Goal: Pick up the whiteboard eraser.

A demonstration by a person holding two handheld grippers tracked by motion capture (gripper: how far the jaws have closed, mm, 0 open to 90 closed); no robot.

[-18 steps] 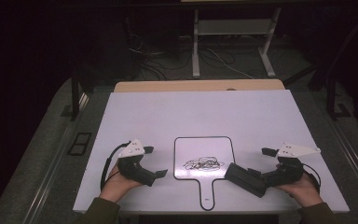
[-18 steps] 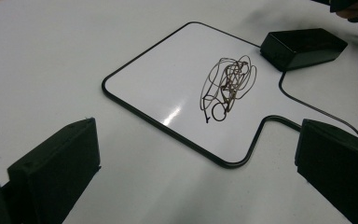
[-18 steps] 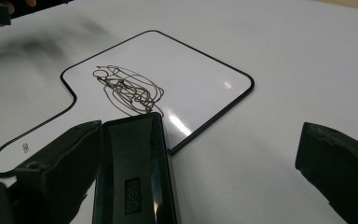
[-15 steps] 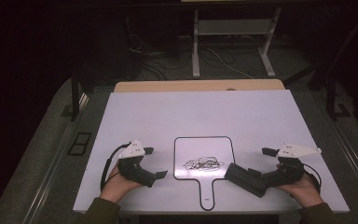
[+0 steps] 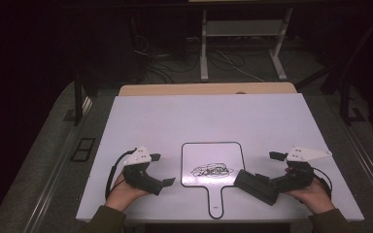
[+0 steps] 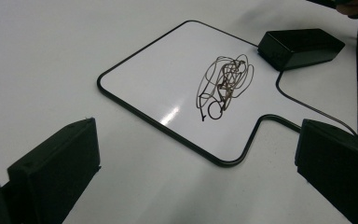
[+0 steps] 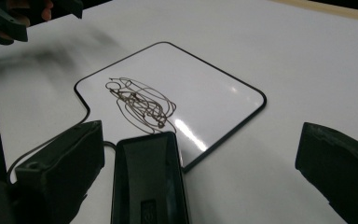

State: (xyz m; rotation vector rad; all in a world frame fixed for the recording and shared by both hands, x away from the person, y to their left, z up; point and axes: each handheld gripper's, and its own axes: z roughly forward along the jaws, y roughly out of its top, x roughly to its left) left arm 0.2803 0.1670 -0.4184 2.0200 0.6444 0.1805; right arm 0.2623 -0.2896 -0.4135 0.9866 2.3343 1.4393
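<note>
The right gripper (image 5: 267, 187) has its 2 black jaws spread wide apart, and they pinch nothing. In the right gripper view a flat black block eraser (image 7: 148, 182) lies on the table between the jaws. It sits close beside the left jaw, but it is hard to tell if they touch. The near end of the eraser is cut off at the bottom of that view, and a small mark on its top is too dark to read. The far end of the eraser rests at the edge of the small white paddle-shaped drawing board with a black rim (image 5: 212, 165), and it hides a bit of that rim.

The left gripper (image 5: 161, 183) is spread wide too and grips nothing. In the left gripper view there is just bare table between its jaws. Both jaws are cut off at the bottom of that view.

The drawing board lies flat near the front of the big white table (image 5: 199, 116), between the 2 grippers. A dark tangled scribble (image 5: 212, 170) sits in the middle of it. The short handle points toward the person.

In the high view, each hand is partly hidden under its gripper, and the sleeves are cut off at the bottom. The room behind the table is very dark.
</note>
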